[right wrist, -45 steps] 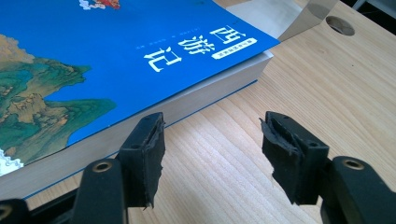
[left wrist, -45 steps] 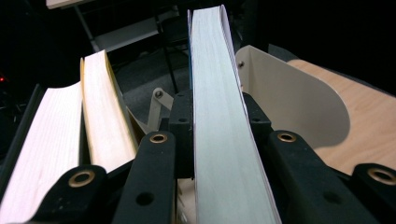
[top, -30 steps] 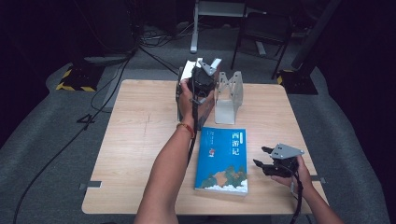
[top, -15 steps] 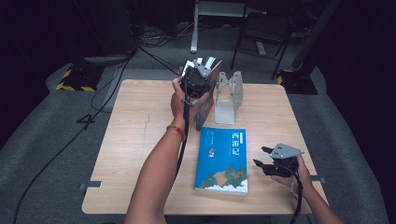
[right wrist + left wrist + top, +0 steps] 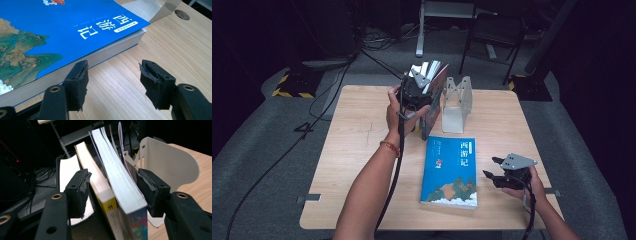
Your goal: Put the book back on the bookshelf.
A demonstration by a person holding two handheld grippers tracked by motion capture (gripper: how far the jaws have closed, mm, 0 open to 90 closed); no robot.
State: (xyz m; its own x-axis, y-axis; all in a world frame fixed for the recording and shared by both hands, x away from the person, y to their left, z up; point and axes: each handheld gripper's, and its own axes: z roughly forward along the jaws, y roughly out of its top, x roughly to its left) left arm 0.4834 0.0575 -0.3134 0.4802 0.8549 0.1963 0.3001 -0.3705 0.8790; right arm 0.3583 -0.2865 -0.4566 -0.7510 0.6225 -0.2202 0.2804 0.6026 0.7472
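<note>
The left gripper [image 5: 111,192] has just been opening its jaws, now spread around two upright books [image 5: 117,185] without pressing them, beside the white bookend [image 5: 457,102]. Unsupported, they may topple from the bookend. In front of it lies the blue book [image 5: 451,171] titled 西游记; the right gripper [image 5: 112,85] waits alongside, jaws apart and empty.

Books [image 5: 117,185] standing upright, leaning against white bookend [image 5: 457,102], blue-covered book [image 5: 451,171] flat on table, near edge
</note>
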